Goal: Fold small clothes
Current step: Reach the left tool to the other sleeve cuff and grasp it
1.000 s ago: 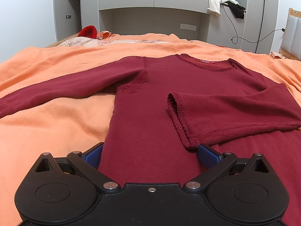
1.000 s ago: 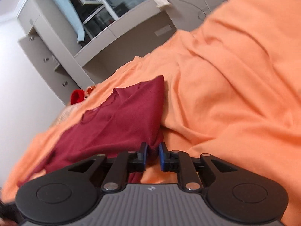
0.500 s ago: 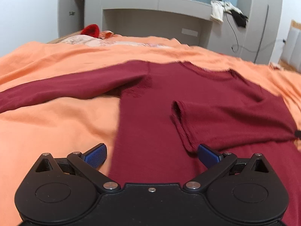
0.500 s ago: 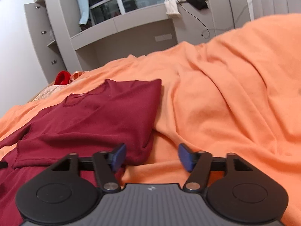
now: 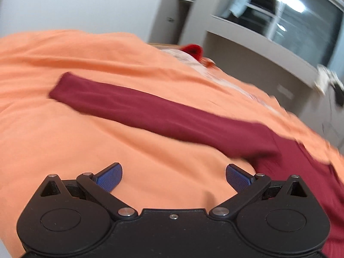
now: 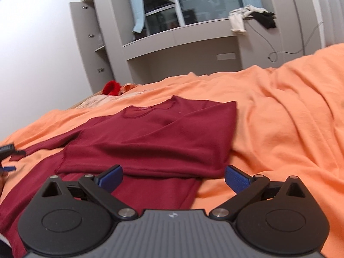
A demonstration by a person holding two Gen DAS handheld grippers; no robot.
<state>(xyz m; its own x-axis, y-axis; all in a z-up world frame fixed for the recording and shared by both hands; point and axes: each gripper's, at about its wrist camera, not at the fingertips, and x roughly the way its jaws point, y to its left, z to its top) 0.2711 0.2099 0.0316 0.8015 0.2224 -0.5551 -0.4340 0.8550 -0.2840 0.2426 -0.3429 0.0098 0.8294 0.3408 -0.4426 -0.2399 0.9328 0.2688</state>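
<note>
Both claws (left, right) spread, empty; maroon top lies just ahead.

No readable text, number or brand is seen; only a small pale emblem is stamped on the ribbed grey claw housing.

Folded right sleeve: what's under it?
The folded sleeve lies across the maroon shirt, whose body shows below it. The orange bedspread surrounds both. Whatever chest area the sleeve covers is hidden.
</note>
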